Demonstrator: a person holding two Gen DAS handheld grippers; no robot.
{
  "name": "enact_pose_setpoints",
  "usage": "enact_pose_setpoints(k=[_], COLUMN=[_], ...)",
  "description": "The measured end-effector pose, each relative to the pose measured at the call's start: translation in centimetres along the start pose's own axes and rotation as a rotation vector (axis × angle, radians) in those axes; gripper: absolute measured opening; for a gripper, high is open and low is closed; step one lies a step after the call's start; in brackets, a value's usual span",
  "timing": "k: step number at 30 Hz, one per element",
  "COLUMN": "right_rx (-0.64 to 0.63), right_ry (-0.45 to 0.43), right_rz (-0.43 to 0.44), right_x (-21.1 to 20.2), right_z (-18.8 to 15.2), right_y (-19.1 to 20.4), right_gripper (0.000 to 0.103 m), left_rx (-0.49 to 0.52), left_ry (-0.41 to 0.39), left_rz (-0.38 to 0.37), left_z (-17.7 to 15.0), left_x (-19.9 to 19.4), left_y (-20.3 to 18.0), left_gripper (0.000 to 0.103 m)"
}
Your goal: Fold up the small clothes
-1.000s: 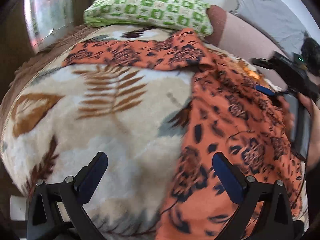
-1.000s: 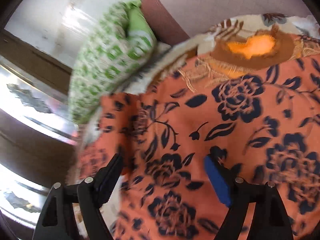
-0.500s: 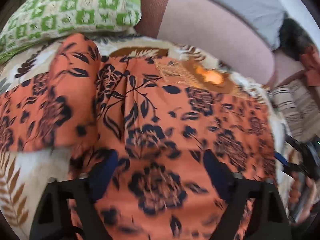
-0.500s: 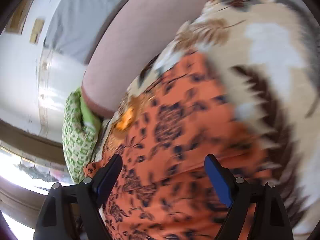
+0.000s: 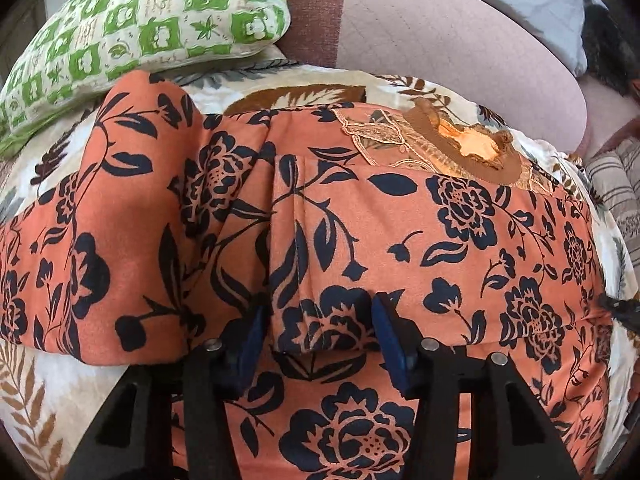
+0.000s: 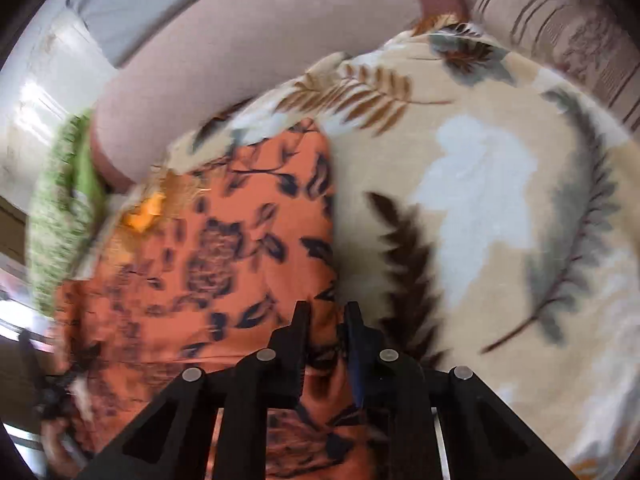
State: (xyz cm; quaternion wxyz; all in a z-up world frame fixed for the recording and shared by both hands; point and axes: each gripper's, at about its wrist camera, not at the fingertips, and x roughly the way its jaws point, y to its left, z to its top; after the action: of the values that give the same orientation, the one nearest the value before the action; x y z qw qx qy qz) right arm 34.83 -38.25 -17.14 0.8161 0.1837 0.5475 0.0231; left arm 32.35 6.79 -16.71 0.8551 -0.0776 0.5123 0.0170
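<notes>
An orange garment with dark floral print (image 5: pixel 420 240) lies spread on a leaf-patterned blanket (image 5: pixel 280 84), its embroidered neckline (image 5: pixel 472 148) at the far side and one sleeve (image 5: pixel 132 208) out to the left. My left gripper (image 5: pixel 316 332) has its jaws narrowed around a raised fold of the garment near the armpit seam. In the right wrist view the garment (image 6: pixel 240 248) fills the left half. My right gripper (image 6: pixel 326 320) is nearly shut on the garment's right edge, with orange cloth between the jaws.
A green and white checked pillow (image 5: pixel 132 28) lies at the far left. A pink bolster (image 5: pixel 440 36) runs along the back, with a striped cushion (image 6: pixel 560 12) at the right. Bare blanket (image 6: pixel 500 200) stretches to the right of the garment.
Both grippers have closed from wide open onto the garment. The left moved from the blanket's left side over onto the body; the right swung to the garment's right edge.
</notes>
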Motion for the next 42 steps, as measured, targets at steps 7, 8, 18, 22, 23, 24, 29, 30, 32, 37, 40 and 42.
enact_pose_setpoints(k=[7,8,18,22,23,24,29,30,32,37,40,42], right_rx=[0.096,0.088,0.051,-0.033,-0.057,-0.073,-0.054,-0.051,-0.061,-0.076,-0.053,-0.029], right_ry=[-0.182,-0.212,-0.160,-0.221,-0.216,-0.207,-0.176,-0.171,-0.165,-0.158,-0.154,-0.151], right_rz=[0.024,0.011,0.097,0.106,0.130,0.148,0.228,0.223,0.216,0.232,0.250,0.268], right_x=[-2.9,-3.1,3.4,-0.4,-1.1,-1.7,-3.3,-3.2,-2.9,-2.5,-1.9,-1.7], right_z=[1.1,1.7,6.3,3.4,2.1,0.9,-5.1,-6.3,-7.6,-9.2,-9.4,-9.7], right_y=[0.6,0.9,4.3,6.2,6.9,7.2,8.0,8.1,8.4,8.9,8.4,7.8], right_gripper=[0.074,0.074,0.070,0.071,0.071,0.071,0.071,0.071,0.071,0.071,0.071,0.071], left_rx=[0.048,0.043,-0.241,-0.560,-0.669,-0.752,-0.996,-1.031,-1.069,-1.094,-1.096,-1.098], left_ry=[-0.055,-0.046,-0.124,-0.187,-0.184,-0.188,-0.268,-0.267,-0.282,-0.301,-0.267,-0.216], left_rz=[-0.003,-0.016,-0.233,-0.224,-0.234,-0.242,-0.242,-0.247,-0.303,-0.275,-0.190,-0.139], left_z=[-0.3,-0.4,-3.5,-6.3,-7.2,-8.1,-11.4,-11.6,-11.6,-10.3,-9.9,-9.8], left_x=[-2.0,-1.9,-8.2,-10.1,-10.1,-10.1,-10.0,-9.5,-8.5,-8.2,-8.2,-7.8], left_y=[0.4,0.6,10.9,21.9,25.0,27.2,34.2,35.3,36.6,37.7,38.5,38.9], left_gripper=[0.062,0.062,0.065,0.073,0.073,0.073,0.074,0.074,0.074,0.071,0.018,0.004])
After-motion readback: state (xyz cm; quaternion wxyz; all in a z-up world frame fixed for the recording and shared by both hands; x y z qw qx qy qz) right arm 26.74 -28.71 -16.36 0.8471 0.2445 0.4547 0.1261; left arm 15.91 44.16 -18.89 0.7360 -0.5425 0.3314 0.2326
